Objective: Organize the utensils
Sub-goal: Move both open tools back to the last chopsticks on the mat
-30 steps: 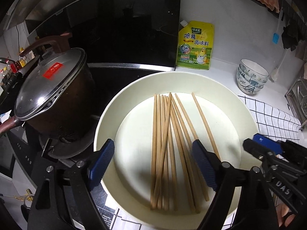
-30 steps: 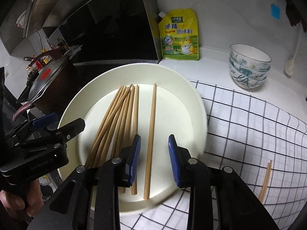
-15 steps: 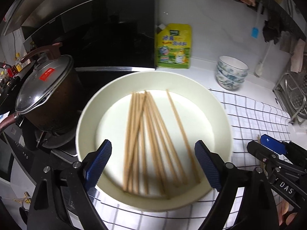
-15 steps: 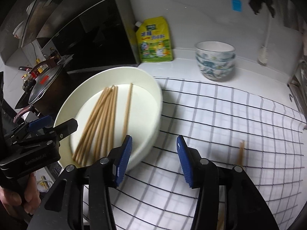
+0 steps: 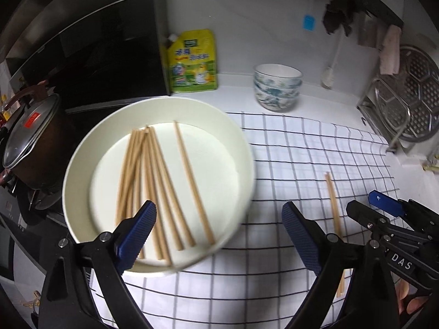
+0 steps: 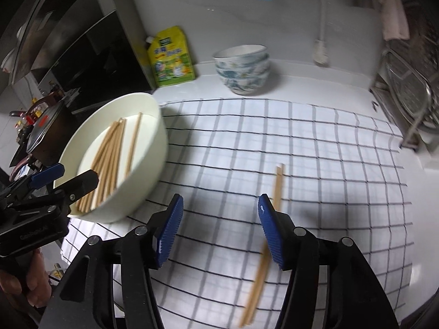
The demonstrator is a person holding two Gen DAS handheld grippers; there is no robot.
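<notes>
A white round basin (image 5: 82,148) holds several wooden chopsticks (image 5: 153,181); it also shows in the right wrist view (image 6: 153,126), with the chopsticks (image 6: 109,153) inside. A pair of chopsticks (image 5: 333,200) lies on the checked cloth (image 5: 288,164), right of the basin; in the right wrist view this pair (image 6: 278,183) runs under my right fingers. My left gripper (image 5: 219,235) is open and empty over the basin's near right rim. My right gripper (image 6: 219,227) is open and empty above the cloth (image 6: 315,148), with the loose pair by its right finger (image 6: 270,224).
A lidded dark pot (image 5: 30,137) stands on the stove at left. A yellow seasoning pouch (image 5: 192,60) leans on the back wall. Stacked patterned bowls (image 5: 277,85) sit behind the cloth. A metal rack (image 5: 406,104) stands at right.
Both grippers have moved right, away from the basin and over the checked cloth. The right gripper has opened wider. The loose chopstick pair has come into view.
</notes>
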